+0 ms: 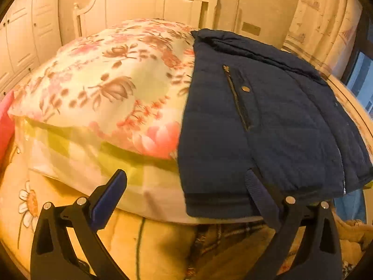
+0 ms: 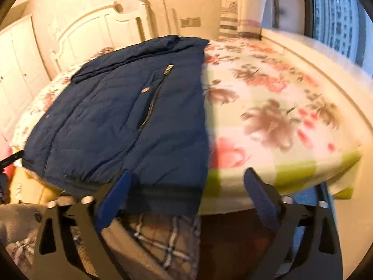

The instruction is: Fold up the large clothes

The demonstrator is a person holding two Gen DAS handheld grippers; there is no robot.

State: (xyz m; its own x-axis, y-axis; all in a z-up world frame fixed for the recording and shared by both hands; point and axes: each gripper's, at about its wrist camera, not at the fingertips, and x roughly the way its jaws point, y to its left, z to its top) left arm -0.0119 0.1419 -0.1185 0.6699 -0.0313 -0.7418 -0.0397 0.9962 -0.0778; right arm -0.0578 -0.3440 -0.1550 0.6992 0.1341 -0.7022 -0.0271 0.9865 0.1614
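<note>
A plaid cloth (image 2: pixel 163 240) is lying nearest, below the bed's (image 2: pixel 291 107) foot edge. The navy jacket (image 2: pixel 121 116) is lying folded lengthwise on the bed, hem at that edge. Both the left gripper (image 1: pixel 188 200) and the right gripper (image 2: pixel 186 198) are hanging agape, gripping nothing — the slippery padded jacket risks springing open, or sliding off that edge if tugged

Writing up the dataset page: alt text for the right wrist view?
A navy padded jacket lies folded on a floral bedspread, zipper pocket facing up. The right tool is open at the jacket's near hem, gripping nothing. A white headboard stands behind.
</note>
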